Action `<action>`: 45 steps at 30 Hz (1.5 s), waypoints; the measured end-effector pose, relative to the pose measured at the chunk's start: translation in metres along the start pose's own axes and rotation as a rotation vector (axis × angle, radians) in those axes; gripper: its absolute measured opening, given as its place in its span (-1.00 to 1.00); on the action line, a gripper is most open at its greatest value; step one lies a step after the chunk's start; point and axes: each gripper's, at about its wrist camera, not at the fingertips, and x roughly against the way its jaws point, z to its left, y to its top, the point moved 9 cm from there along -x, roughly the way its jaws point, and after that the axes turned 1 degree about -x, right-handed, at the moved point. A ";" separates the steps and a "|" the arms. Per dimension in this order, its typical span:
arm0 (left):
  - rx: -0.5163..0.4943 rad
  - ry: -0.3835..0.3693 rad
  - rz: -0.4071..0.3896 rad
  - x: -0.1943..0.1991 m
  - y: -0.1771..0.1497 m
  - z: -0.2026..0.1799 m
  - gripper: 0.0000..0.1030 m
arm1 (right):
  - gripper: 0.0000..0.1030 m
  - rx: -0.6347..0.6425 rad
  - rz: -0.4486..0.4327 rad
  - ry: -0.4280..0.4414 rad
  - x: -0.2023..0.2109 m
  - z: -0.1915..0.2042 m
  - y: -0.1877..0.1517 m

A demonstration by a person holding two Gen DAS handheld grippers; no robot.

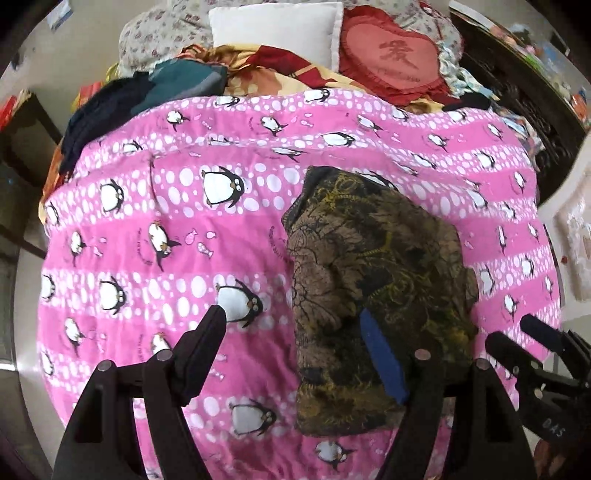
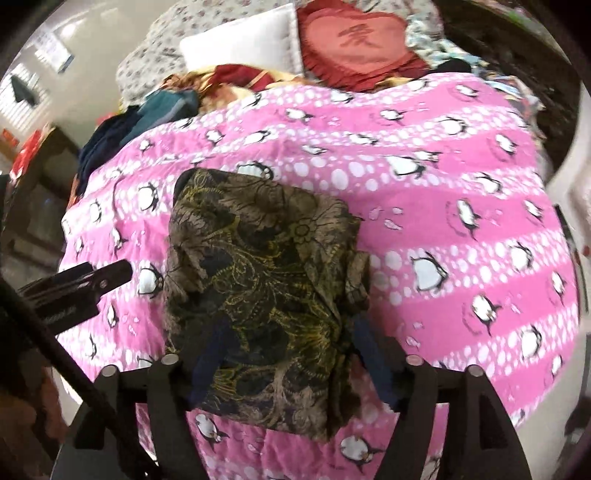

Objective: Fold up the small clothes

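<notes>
A small garment (image 1: 376, 280) (image 2: 258, 288) in brown and olive with black and yellow line patterns lies folded into a rough rectangle on the pink penguin blanket (image 1: 184, 229) (image 2: 443, 206). My left gripper (image 1: 291, 314) hangs above the blanket with its jaws wide; its right blue pad (image 1: 384, 362) is over the garment's near left part and its left finger is over bare blanket. My right gripper (image 2: 291, 328) stands open astride the garment's near end, which shows between its blue pads (image 2: 210, 354). Each gripper appears in the other's view: right gripper (image 1: 513, 330), left gripper (image 2: 122, 273).
At the far end of the bed lie a white pillow (image 1: 277, 29), a red heart-shaped cushion (image 1: 391, 55), floral bedding (image 1: 155, 33) and a heap of dark and teal clothes (image 1: 147, 92) (image 2: 147, 114). Dark furniture (image 1: 26, 140) stands left of the bed.
</notes>
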 end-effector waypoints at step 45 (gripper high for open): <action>0.041 0.031 0.013 0.018 -0.018 -0.004 0.45 | 0.71 -0.043 0.060 -0.061 0.006 0.006 -0.005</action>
